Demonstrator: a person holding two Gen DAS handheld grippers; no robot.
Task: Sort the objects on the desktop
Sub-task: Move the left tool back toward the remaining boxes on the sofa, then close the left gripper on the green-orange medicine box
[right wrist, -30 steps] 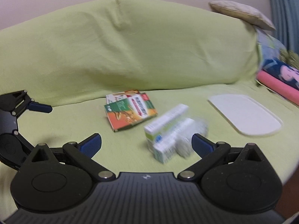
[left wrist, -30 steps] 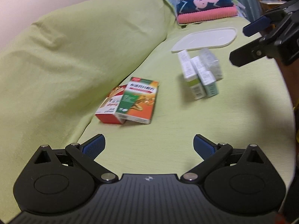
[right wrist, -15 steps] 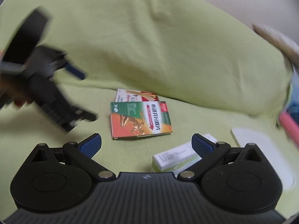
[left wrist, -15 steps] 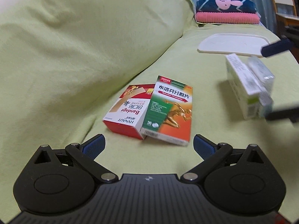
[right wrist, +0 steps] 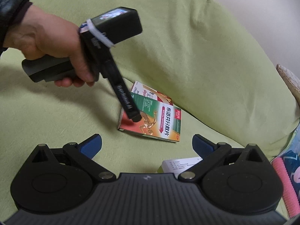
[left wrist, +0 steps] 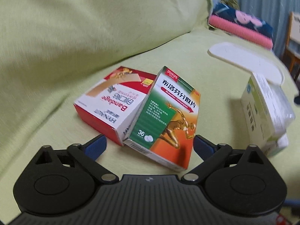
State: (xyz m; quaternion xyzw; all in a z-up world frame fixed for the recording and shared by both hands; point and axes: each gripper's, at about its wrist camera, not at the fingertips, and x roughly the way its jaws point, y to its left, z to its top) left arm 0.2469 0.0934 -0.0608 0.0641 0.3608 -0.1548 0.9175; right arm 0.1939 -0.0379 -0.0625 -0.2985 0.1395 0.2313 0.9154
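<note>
- Left claw [left wrist: 149, 143]: released, empty, just before green-orange tablet box [left wrist: 165, 120].
- Tablet box: leaning on red bandage box [left wrist: 110, 101].
- Right claw [right wrist: 146, 143]: released, empty.

A sofa seat draped in a light green cover [left wrist: 215, 86] carries everything. On it near the middle lies a red bandage box [left wrist: 110, 101], with a green-and-orange medicine box [left wrist: 168, 116] leaning across its right edge. Further right stand pale boxes [left wrist: 262, 112]; beyond them lies a flat white lid [left wrist: 243, 60], with folded pink and navy towels [left wrist: 243, 28] at the far end
</note>
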